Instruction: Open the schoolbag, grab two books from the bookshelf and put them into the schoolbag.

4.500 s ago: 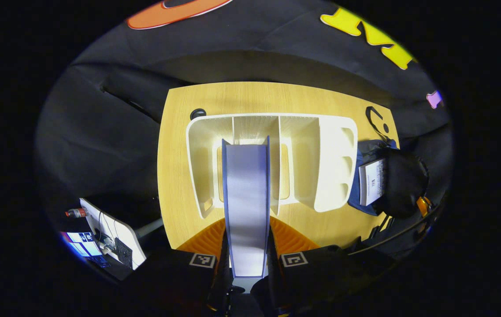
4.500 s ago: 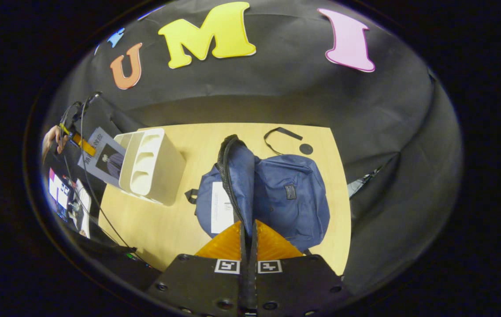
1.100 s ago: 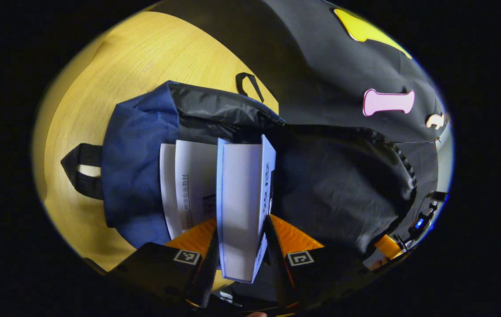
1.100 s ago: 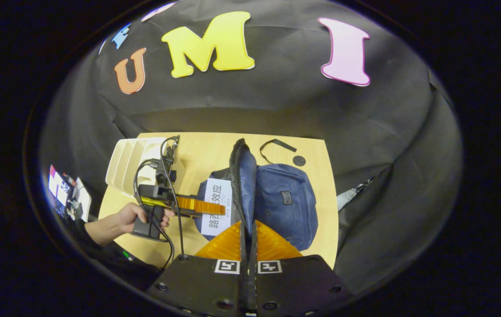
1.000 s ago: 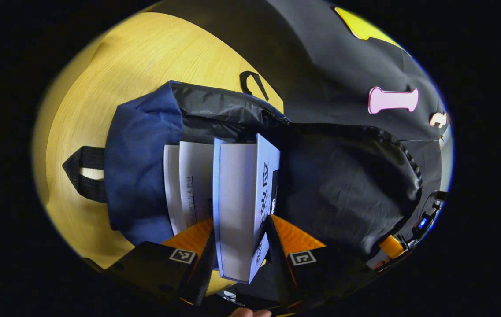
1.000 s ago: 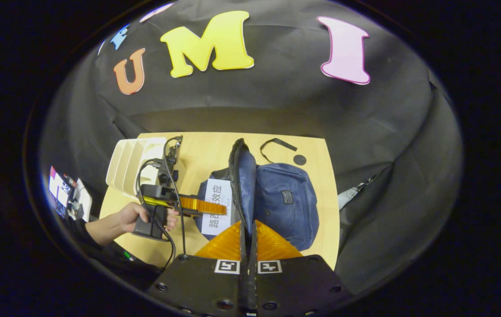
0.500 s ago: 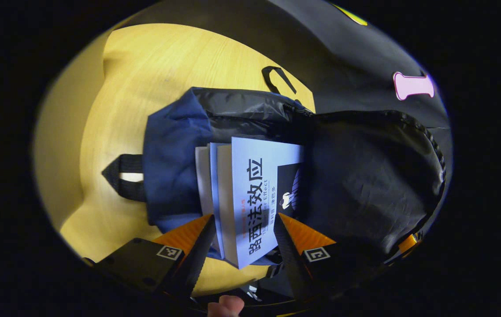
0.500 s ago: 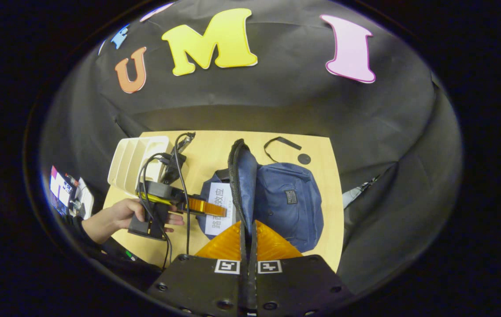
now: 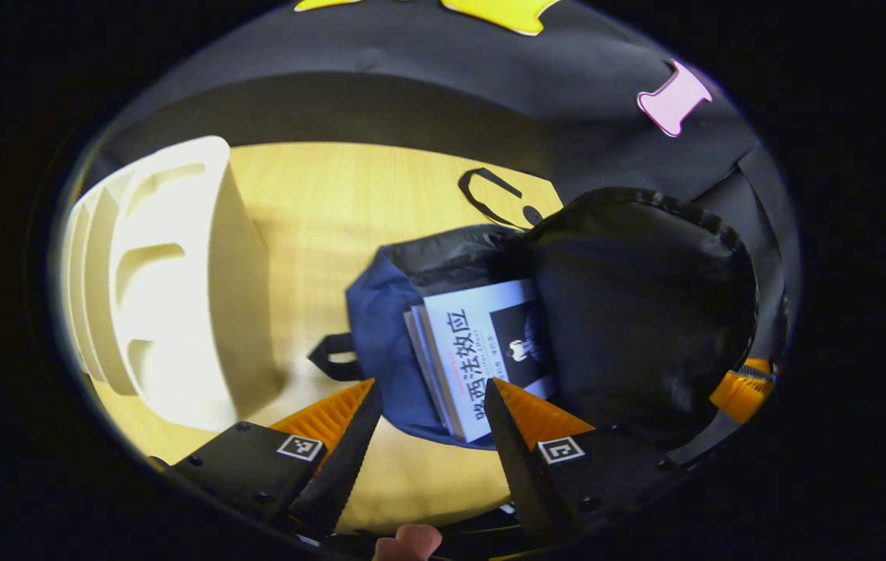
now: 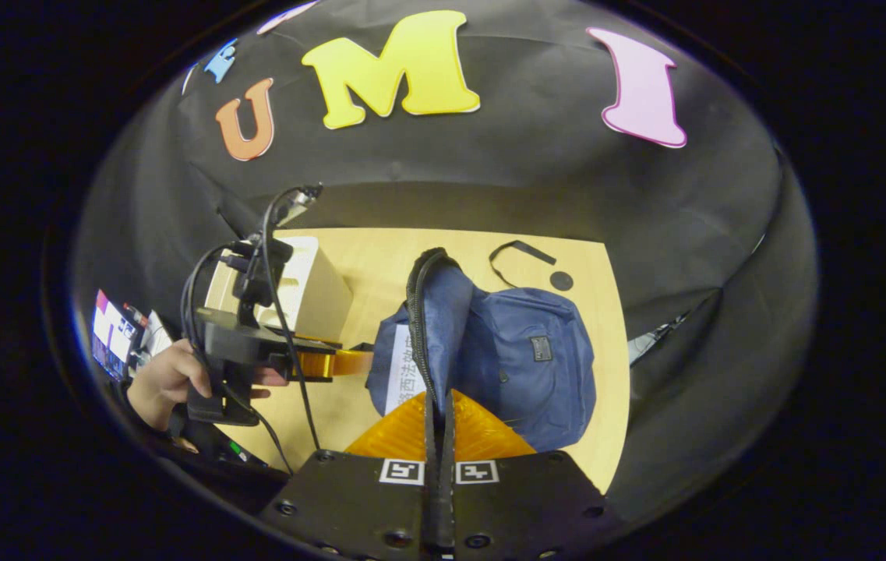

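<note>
Released since half a second ago: second book (image 9: 489, 354) now lying free in the open schoolbag (image 9: 388, 335), stacked on the first book (image 9: 416, 343), mid-frame in the left gripper view. Pulled back from it, the left gripper (image 9: 431, 425), jaws spread wide with nothing between them, bare table (image 9: 333, 202) showing in the gap. Probably means the loading step is done, both books being inside.

Counted: two books, one on the other, covers partly tucked under the raised black flap (image 9: 645, 296); one schoolbag; one white bookshelf (image 9: 162, 273) at the left of that frame, no books visible in its slots from here.

Lower centre of the right gripper view: right gripper (image 10: 439, 436) pinched on the zipper edge of the bag's flap (image 10: 421, 327), holding the mouth up and open. Left of that frame, a hand (image 10: 166, 382) carrying the other tool.

Likely left: letting the flap go.
</note>
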{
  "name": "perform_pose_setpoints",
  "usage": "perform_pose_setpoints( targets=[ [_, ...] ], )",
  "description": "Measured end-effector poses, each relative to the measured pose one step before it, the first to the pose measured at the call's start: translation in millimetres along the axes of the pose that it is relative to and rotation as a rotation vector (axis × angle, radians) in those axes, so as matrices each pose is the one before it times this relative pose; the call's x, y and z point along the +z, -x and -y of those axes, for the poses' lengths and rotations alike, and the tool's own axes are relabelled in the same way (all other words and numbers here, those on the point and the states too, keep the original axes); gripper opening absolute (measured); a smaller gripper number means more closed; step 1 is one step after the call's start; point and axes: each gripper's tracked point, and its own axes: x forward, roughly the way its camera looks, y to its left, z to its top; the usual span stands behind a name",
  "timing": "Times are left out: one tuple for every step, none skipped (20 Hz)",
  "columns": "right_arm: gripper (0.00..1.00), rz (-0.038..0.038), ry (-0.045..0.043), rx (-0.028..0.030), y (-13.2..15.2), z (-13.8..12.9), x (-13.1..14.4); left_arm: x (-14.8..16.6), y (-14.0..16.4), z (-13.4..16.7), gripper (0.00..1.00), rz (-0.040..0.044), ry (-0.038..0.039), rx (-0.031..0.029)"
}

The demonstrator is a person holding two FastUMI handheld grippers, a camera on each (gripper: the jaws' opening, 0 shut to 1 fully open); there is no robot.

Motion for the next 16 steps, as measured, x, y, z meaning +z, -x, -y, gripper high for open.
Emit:
perform_pose_setpoints(
  targets=[
    [0.0, -0.00222, 0.00194, -0.00138, -3.49, -1.18, -1.54, 0.2, 7.47, -3.27, 0.84, 0.00257, -0.00723, 0.01108],
    [0.03, -0.00478, 0.00194, 0.00314, -2.57, -2.81, -1.15, -5.43, 6.65, 0.21, 0.84, -0.01345, 0.01041, -0.00263],
    [0.0, -0.0019, -0.00261, 0.00698, -3.19, -6.08, -1.69, -8.19, 8.15, -0.33, 0.85, -0.02266, 0.0147, -0.00203],
    [0.0, -0.00331, 0.00159, 0.00962, -3.97, -6.28, -1.57, -5.24, 8.48, -1.69, 0.85, -0.01441, 0.00322, 0.00489],
    [0.0, -0.00254, 0.00458, 0.00589, -3.81, -5.49, -0.95, -4.3, 9.79, -6.81, 0.85, -0.01069, -0.01633, 0.02283],
    [0.0, -0.00112, 0.00554, 0.00758, -3.54, -5.95, -1.25, -4.44, 9.11, -11.12, 0.85, -0.00745, -0.03085, 0.04226],
    [0.0, 0.00002, 0.00689, 0.0036, -6.47, -9.5, -2.94, -3.65, 10.87, -7.93, 0.85, -0.00451, -0.03163, 0.02888],
    [0.0, -0.00039, 0.01289, 0.00359, -4.66, -5.52, -0.44, -2.82, 12.47, -6.23, 0.84, -0.0013, -0.02549, 0.0269],
    [0.0, 0.0014, 0.0109, 0.00153, -4.12, -4.7, -1.59, -1.16, 11.57, -10.31, 0.84, 0.01057, -0.0247, 0.03581],
    [0.0, -0.00206, 0.00532, 0.00471, -4.36, -6.22, -1.26, -1.0, 10.26, -11.09, 0.84, 0.00689, -0.02236, 0.03412],
    [0.0, -0.00134, 0.00148, 0.00628, -5.22, -5.02, -0.53, -3.25, 9.14, -10.2, 0.85, 0.00721, -0.02069, 0.03541],
    [0.02, 0.0005, 0.00021, 0.01009, -0.8, -6.61, -0.16, 1.64, 8.08, -9.76, 0.84, 0.02353, -0.01352, 0.03235],
    [0.09, 0.00043, 0.00089, 0.01329, -4.32, -9.23, -3.63, 4.66, 7.09, -13.39, 0.84, 0.03928, -0.01408, 0.04747],
    [0.13, 0.00236, 0.00206, 0.00811, 2.05, -7.29, 0.84, 5.42, 7.86, -12.53, 0.84, 0.04443, 0.00281, 0.03501],
    [0.24, 0.00412, 0.00122, 0.00658, -2.71, -4.61, -0.83, 5.24, 7.8, -7.35, 0.83, 0.04703, 0.01294, 0.01955],
    [0.32, 0.00796, 0.00201, -0.00001, -1.05, -4.57, 0.69, 6.27, 9.08, -6.03, 0.84, 0.0475, 0.01583, 0.01508]
  ],
)
